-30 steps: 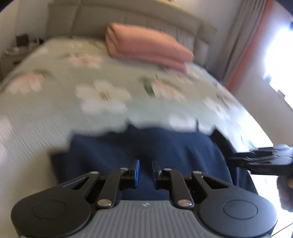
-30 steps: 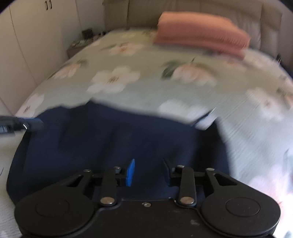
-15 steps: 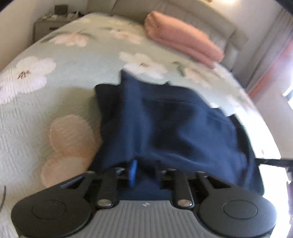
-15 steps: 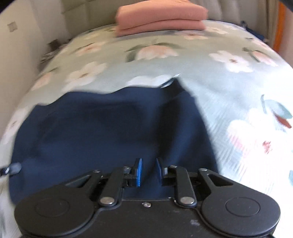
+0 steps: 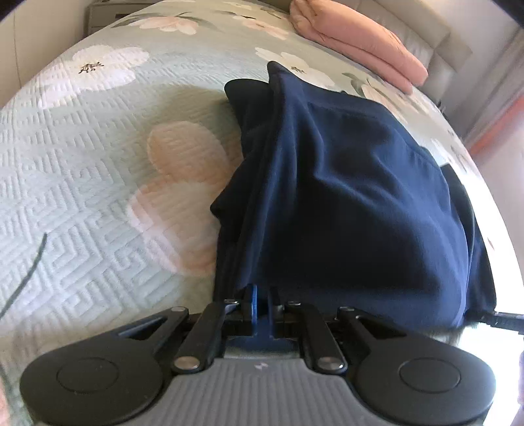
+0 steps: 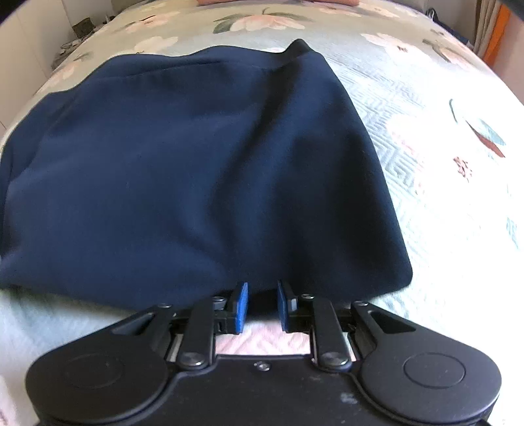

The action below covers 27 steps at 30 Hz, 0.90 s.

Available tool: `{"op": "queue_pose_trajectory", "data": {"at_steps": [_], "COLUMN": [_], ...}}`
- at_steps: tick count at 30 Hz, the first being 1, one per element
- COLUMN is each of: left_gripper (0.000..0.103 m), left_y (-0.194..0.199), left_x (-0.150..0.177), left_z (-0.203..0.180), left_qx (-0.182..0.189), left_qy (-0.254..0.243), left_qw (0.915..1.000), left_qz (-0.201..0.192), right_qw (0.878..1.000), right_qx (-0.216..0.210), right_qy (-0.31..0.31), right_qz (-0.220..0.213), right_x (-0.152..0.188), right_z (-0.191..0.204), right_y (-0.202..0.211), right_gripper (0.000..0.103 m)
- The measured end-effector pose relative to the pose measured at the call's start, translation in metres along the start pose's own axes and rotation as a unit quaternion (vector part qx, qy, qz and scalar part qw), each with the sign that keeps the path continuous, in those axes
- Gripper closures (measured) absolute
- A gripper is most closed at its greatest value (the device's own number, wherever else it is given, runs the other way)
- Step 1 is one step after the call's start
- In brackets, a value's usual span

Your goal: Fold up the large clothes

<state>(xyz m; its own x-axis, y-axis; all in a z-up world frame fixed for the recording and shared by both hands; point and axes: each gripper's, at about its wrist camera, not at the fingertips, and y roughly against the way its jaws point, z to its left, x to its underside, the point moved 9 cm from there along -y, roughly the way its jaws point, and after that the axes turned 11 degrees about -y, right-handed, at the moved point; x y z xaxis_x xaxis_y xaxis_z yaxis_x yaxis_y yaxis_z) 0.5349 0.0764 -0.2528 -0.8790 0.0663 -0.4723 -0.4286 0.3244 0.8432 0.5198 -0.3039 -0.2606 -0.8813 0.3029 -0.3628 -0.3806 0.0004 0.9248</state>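
A navy garment (image 5: 344, 196) lies folded in layers on the floral bedspread (image 5: 82, 164). My left gripper (image 5: 261, 303) points steeply down at its near left corner and is shut on a bunch of the navy cloth. In the right wrist view the garment (image 6: 196, 164) spreads wide and smooth. My right gripper (image 6: 262, 306) is at its near edge, toward the right. Its blue pads stand a little apart with the dark hem bunched between them. A black part of the right gripper (image 5: 507, 319) shows at the left view's right edge.
A folded pink blanket (image 5: 357, 42) lies at the head of the bed by the padded headboard (image 5: 425, 29). A nightstand (image 5: 108, 9) stands at the far left and an orange-edged curtain (image 5: 497, 121) hangs at the right. Bare bedspread (image 6: 442, 196) lies right of the garment.
Both grippers dipped toward the bed and came nearer the garment's near edge. The left pads opened wider, then closed on the cloth. The right pads narrowed around the hem.
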Motion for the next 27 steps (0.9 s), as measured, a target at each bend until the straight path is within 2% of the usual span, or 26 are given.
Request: {"op": "queue_pose_trajectory", "data": {"at_steps": [3, 7, 10, 11, 17, 20, 24, 27], "left_gripper": [0.090, 0.083, 0.076, 0.074, 0.063, 0.056, 0.055, 0.055], "left_y": [0.008, 0.016, 0.020, 0.022, 0.028, 0.029, 0.026, 0.027], "left_x": [0.000, -0.003, -0.010, -0.012, -0.027, -0.035, -0.044, -0.058], "left_z": [-0.002, -0.003, -0.004, -0.003, 0.006, 0.018, 0.028, 0.020], "left_qx": [0.004, 0.014, 0.021, 0.021, 0.022, 0.022, 0.036, 0.057], "left_qy": [0.000, 0.007, 0.005, 0.006, 0.008, 0.020, 0.030, 0.011], "left_qw": [1.0000, 0.9998, 0.9997, 0.9996, 0.9993, 0.9989, 0.9979, 0.9962], "left_qz": [-0.002, -0.008, -0.015, -0.016, -0.030, -0.037, -0.044, -0.064], "right_qw": [0.998, 0.993, 0.989, 0.988, 0.986, 0.988, 0.992, 0.994], "right_qx": [-0.056, -0.111, -0.147, -0.152, -0.161, -0.153, -0.121, -0.104], "right_qy": [-0.028, -0.030, -0.030, -0.027, -0.032, -0.034, -0.032, -0.018], "right_qz": [0.003, -0.001, -0.006, -0.007, -0.001, -0.008, 0.010, 0.003], "right_x": [0.001, 0.005, 0.007, 0.006, 0.004, 0.006, 0.012, 0.018], "right_z": [0.018, 0.056, 0.083, 0.091, 0.125, 0.130, 0.124, 0.129], "right_y": [0.023, 0.048, 0.064, 0.064, 0.048, 0.035, 0.008, 0.003], "right_gripper": [0.077, 0.077, 0.067, 0.066, 0.066, 0.056, 0.055, 0.054]}}
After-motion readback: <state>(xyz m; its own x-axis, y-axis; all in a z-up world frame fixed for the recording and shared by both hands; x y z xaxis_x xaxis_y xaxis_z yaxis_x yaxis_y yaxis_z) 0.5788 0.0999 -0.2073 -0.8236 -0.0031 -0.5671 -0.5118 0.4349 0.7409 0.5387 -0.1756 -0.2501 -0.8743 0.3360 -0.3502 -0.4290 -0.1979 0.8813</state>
